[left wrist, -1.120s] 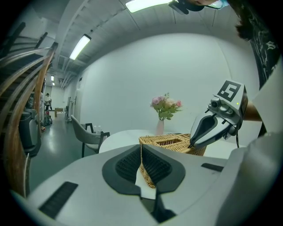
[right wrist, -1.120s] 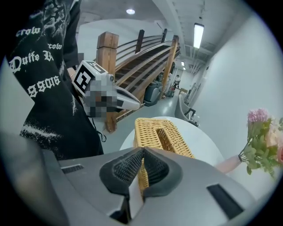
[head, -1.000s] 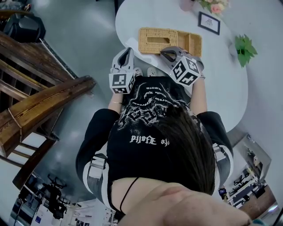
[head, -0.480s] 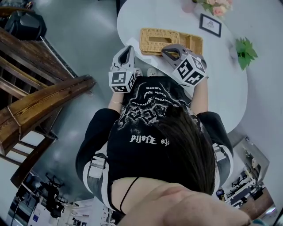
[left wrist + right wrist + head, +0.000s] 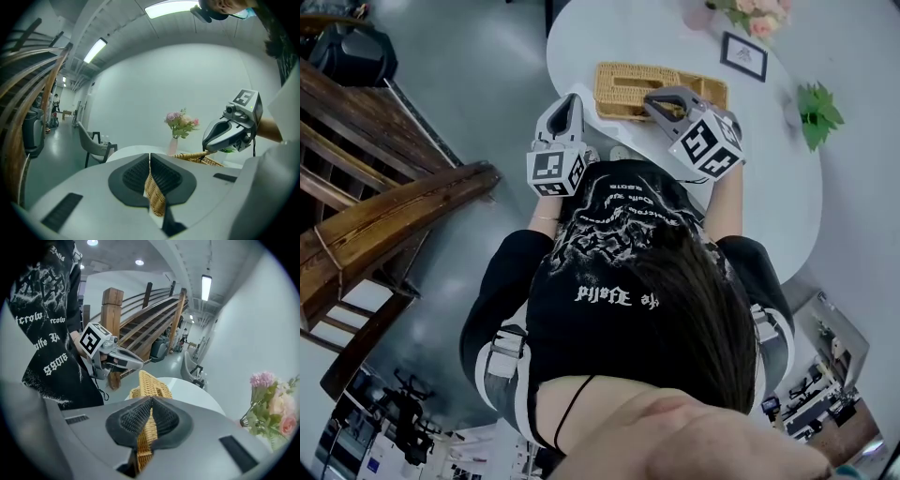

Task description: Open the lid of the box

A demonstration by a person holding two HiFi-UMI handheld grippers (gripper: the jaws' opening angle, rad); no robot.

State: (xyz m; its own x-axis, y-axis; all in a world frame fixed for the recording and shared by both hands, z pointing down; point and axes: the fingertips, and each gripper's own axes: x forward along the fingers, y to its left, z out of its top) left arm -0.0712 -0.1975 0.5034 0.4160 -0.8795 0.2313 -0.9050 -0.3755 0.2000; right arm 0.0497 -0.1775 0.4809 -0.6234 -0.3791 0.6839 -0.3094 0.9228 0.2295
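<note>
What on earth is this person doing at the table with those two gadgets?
A person is opening a wicker box on a white table. The left tongs are clamped on the box's edge, apparently steadying it; the right tongs are clamped on the slotted lid, which looks tilted up.

On the table we count one wicker box, one picture frame and one plant. We count one vase of flowers there too.

Left gripper clamped, right gripper clamped
</note>
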